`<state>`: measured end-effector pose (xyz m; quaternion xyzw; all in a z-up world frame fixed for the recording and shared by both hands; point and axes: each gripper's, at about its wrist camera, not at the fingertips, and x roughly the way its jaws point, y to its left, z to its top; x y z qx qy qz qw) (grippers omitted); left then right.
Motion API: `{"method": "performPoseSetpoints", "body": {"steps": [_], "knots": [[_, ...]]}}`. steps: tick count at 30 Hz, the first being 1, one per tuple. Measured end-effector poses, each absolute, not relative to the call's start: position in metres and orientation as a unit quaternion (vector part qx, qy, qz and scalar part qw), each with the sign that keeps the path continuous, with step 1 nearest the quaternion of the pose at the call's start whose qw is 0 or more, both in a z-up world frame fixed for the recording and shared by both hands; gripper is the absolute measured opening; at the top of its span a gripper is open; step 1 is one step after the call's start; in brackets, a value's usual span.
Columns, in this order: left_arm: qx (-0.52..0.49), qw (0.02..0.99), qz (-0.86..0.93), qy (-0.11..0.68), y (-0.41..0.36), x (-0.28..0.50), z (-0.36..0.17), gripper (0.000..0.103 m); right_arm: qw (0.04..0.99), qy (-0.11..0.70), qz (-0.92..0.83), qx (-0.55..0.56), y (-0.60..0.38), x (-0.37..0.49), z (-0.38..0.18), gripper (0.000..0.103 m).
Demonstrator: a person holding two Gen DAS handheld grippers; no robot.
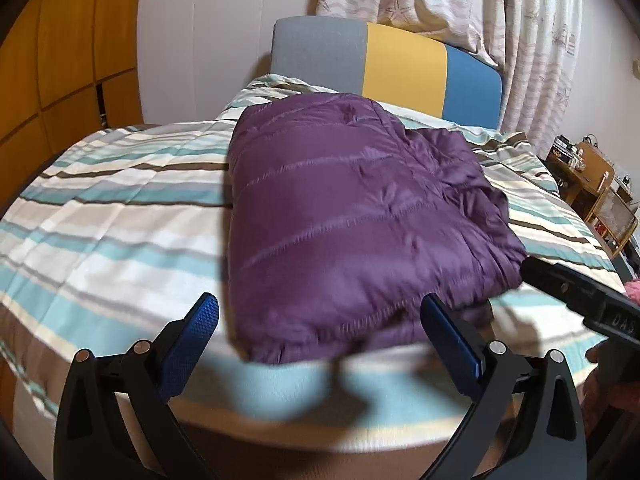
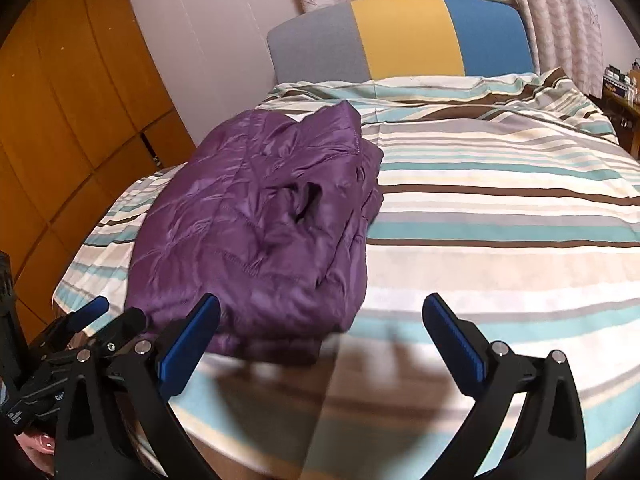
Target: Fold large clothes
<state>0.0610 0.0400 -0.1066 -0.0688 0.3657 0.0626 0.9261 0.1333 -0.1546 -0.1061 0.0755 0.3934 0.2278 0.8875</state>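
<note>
Now my 2 claws, left claw point(image 1: 320, 340) and right claw point(image 2: 320, 340), hang spread and empty; the folded purple jacket point(image 1: 360, 216) lies ahead on the bed point(image 1: 100, 220), nearer the left, long axis running away.

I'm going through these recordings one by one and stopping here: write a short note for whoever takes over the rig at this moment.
Left tool: open, nothing between its fingers, hanging just short of the jacket's near edge.
Right tool: open, empty, over bare bedspread to the right of the jacket.
Jacket: purple, quilted, lying in a compact folded bundle on the striped bed, near its left side.
Done: the jacket looks folded and released.
Left: the right side of the bundle is rumpled, so perhaps tidy it; otherwise nothing obvious remains with this garment.
</note>
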Motion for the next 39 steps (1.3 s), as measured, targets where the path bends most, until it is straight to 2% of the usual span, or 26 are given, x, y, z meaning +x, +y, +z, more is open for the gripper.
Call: {"method": "performPoseSetpoints", "body": {"steps": [18,39], "knots": [[-0.081,0.944,0.069,0.312,0.019,0.012,-0.065,0.100,0.910,0.340,0.233,0.038,-0.167,0.059,-0.060,0.101],[-0.073,0.945,0.063,0.312,0.006,0.008,-0.064,0.100,0.911,0.338,0.233,0.048,-0.175,0.057,-0.061,0.101]]}}
